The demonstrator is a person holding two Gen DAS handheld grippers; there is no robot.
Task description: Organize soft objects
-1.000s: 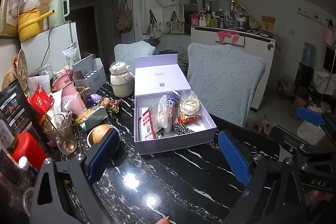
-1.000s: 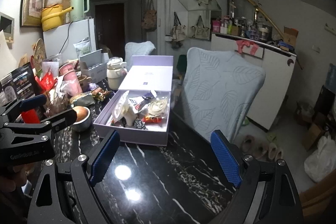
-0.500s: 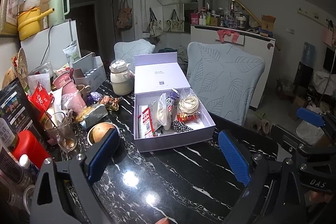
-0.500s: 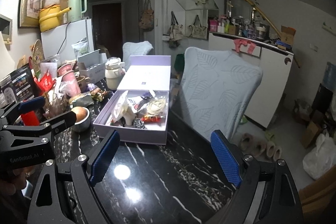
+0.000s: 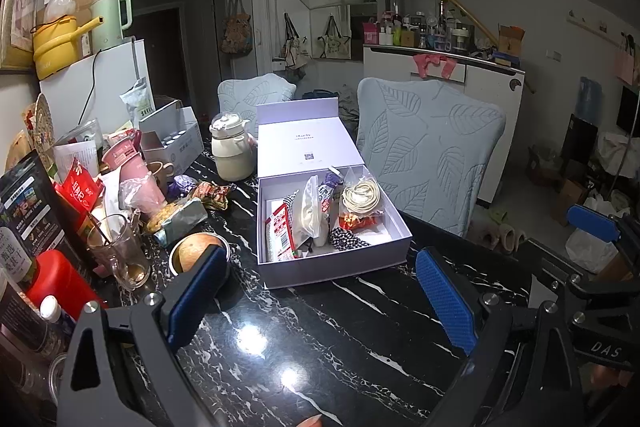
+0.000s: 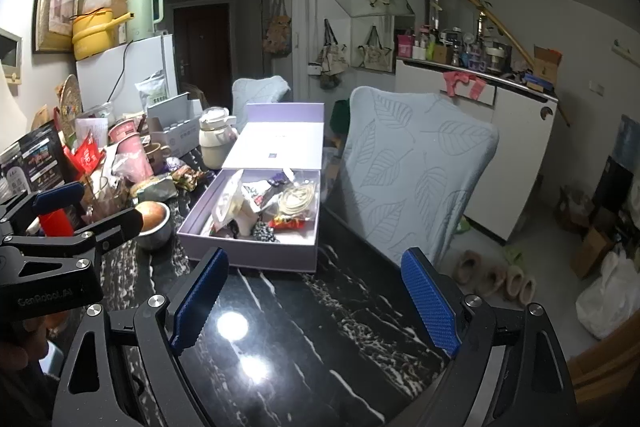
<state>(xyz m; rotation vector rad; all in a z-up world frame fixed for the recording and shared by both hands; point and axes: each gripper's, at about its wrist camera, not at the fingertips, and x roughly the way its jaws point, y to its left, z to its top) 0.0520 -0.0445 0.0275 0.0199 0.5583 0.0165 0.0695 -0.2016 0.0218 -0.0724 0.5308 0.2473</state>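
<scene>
An open lilac box (image 5: 336, 269) stands on the black marble table (image 5: 360, 339), its lid tipped back. Inside lie a red-and-white packet (image 5: 280, 231), a clear pouch (image 5: 310, 215), a bagged coil of cream cord (image 5: 362, 193) and a black-and-white checked cloth (image 5: 346, 238). My left gripper (image 5: 320, 259) hovers open just short of the box's front wall, holding nothing. In the right wrist view the box (image 6: 248, 255) sits ahead and to the left. My right gripper (image 6: 316, 259) is open and empty above the table, beside the left one.
Clutter crowds the table's left side: a glass mug (image 5: 120, 251), a metal bowl with a round fruit (image 5: 196, 251), a red bottle (image 5: 56, 279), snack wrappers and a cream jug (image 5: 232, 151). A leaf-patterned chair (image 5: 428, 147) stands at the table's right edge.
</scene>
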